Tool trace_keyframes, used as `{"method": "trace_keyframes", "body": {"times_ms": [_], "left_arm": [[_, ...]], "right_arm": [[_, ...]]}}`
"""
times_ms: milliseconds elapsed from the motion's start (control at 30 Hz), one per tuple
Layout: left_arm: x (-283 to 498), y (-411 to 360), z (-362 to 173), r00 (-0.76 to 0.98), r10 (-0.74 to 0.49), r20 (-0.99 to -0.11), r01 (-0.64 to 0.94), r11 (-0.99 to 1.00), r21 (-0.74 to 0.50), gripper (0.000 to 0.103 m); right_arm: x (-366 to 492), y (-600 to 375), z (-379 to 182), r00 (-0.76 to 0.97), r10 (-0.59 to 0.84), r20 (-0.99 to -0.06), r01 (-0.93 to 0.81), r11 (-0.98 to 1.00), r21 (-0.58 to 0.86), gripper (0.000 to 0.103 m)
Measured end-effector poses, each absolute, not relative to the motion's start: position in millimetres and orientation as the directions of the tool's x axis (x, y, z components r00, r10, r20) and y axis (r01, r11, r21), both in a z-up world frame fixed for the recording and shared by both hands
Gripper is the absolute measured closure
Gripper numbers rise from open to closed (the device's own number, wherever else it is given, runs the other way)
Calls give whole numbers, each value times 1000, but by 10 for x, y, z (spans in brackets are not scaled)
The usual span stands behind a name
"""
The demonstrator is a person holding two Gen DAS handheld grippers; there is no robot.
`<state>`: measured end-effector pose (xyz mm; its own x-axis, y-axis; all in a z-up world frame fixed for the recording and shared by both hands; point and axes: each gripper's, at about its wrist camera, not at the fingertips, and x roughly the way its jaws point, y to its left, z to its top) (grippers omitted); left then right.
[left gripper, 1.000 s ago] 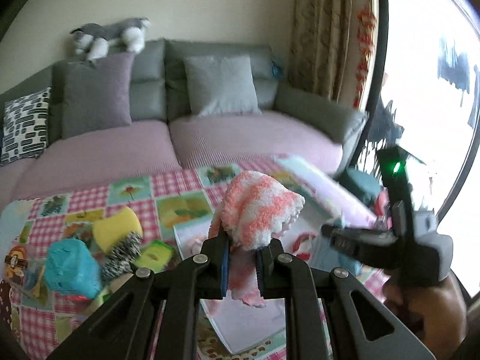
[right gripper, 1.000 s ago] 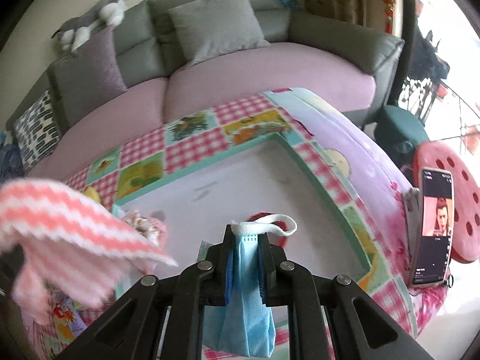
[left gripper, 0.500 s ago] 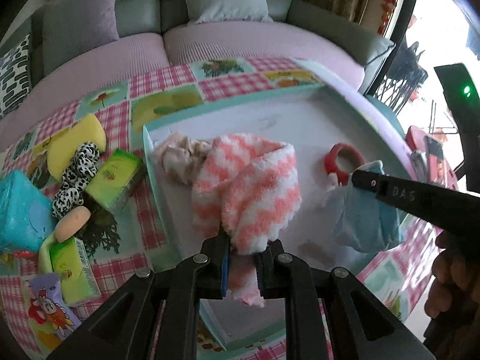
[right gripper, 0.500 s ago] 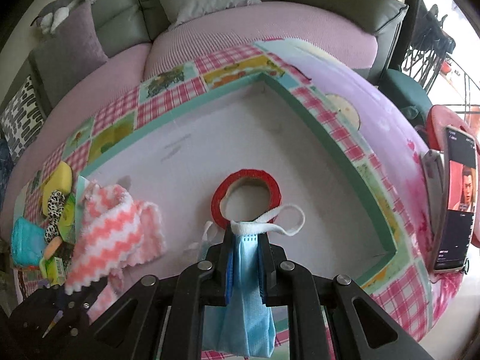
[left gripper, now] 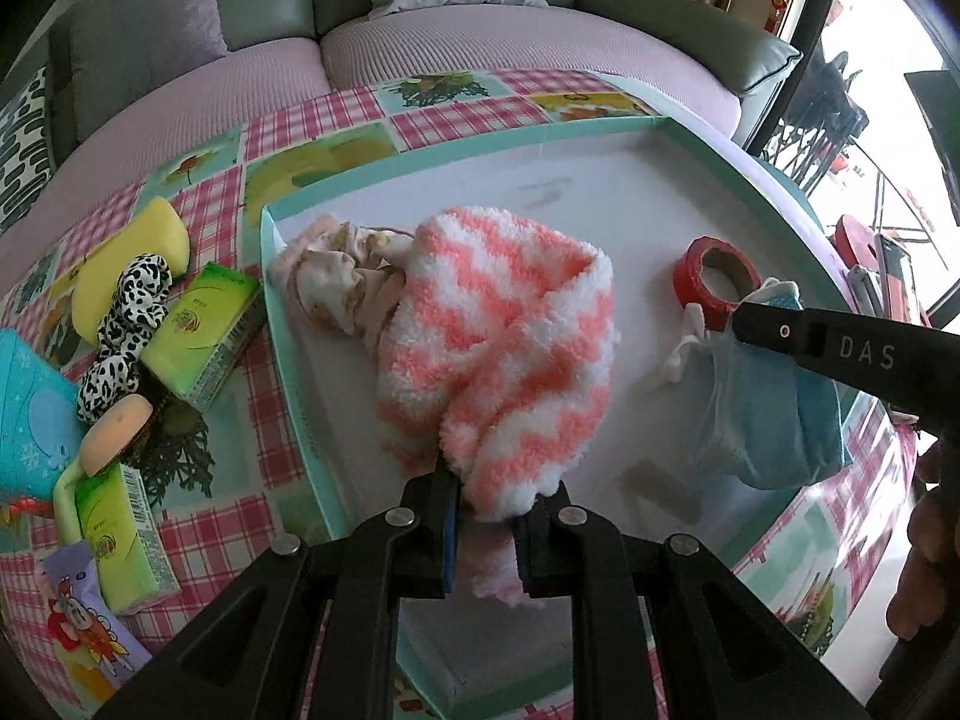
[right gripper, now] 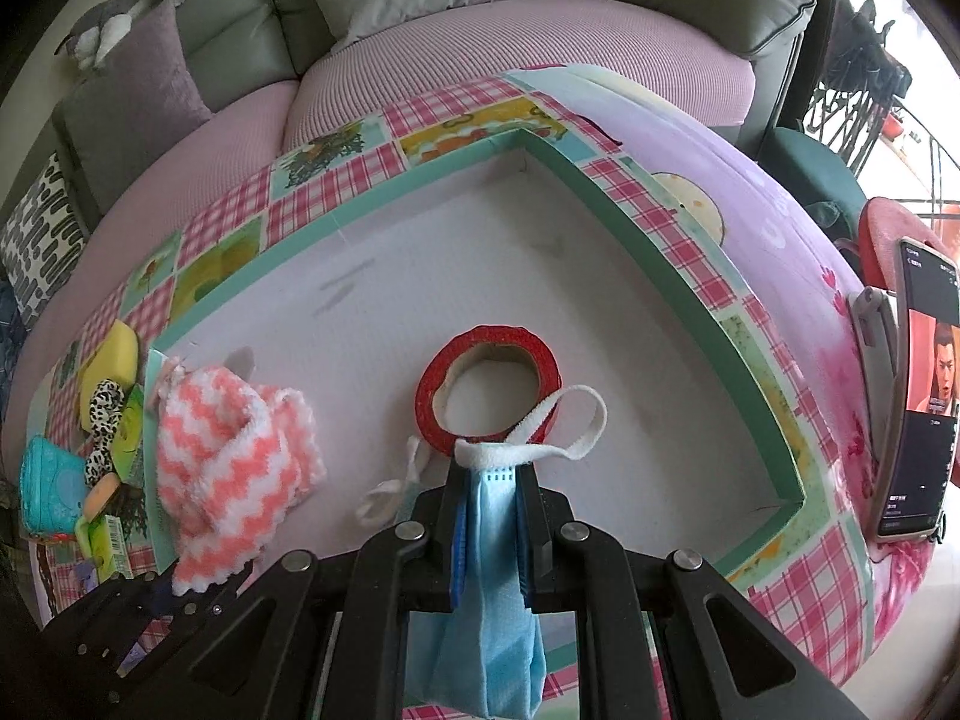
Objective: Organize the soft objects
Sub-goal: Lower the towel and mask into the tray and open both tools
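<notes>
Jaws of the left gripper (left gripper: 485, 531) pinch a fuzzy pink-and-white sock (left gripper: 498, 348), the right gripper (right gripper: 489, 531) clamps a blue face mask (right gripper: 489, 618), both lowered into the tray (right gripper: 630, 228), evidently for sorting.

Two grippers are in view: the left gripper (left gripper: 485, 531) at the bottom of its own frame and the right gripper (right gripper: 489, 531) at the bottom of its. Inside the one teal-rimmed tray (left gripper: 456, 141) lie one pink-and-white fuzzy sock (left gripper: 504, 348), one beige crumpled cloth (left gripper: 336, 282), one red tape roll (left gripper: 714, 282) and one blue face mask (left gripper: 762, 420). At the left of the frame sit two green tissue packs (left gripper: 207, 333) (left gripper: 123, 540), one yellow sponge (left gripper: 129, 255), one spotted black-and-white scrunchie (left gripper: 126, 330) and one teal pouch (left gripper: 30, 414). One phone (right gripper: 921, 390) stands at the right edge.
</notes>
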<state>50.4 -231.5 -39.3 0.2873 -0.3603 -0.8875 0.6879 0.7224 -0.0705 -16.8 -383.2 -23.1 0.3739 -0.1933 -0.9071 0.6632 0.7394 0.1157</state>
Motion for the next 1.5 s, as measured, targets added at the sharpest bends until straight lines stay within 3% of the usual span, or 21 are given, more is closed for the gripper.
{"method": "trace_keyframes", "body": {"times_ms": [200,500,700,1000,1300,1367,1433,1500], "left_arm": [[509,-2309,-391,270,-366,-890,685,723,-90,84],[447,-2236,-258,263,-396,-880,682,721,-121,60],[419,-2144,-153,258,-426,-867,679,719,-151,60],[460,-1920,111,307,-480,-822,656,733,-183,60],[751,-1585,144,398,-396,-827,510,845,-159,60],[831,-1506,96,400,-368,-840,465,871,-160,60],[889,-1429,46,405,-333,-852,424,894,-148,60],[944,-1354,1,410,-298,-862,381,915,-135,56]], "right_arm": [[-164,-3821,-217,369,-202,-907,665,739,106,89],[-186,-3795,-102,387,-226,-894,657,748,95,89],[-200,-3765,-12,405,-238,-883,650,754,95,80],[-238,-3690,196,440,-271,-856,641,763,88,78],[-176,-3584,228,443,-265,-856,612,788,73,78],[-154,-3554,231,445,-262,-856,605,793,72,72],[-119,-3506,239,455,-249,-855,587,806,78,56],[-91,-3459,245,462,-240,-853,573,815,81,55]]}}
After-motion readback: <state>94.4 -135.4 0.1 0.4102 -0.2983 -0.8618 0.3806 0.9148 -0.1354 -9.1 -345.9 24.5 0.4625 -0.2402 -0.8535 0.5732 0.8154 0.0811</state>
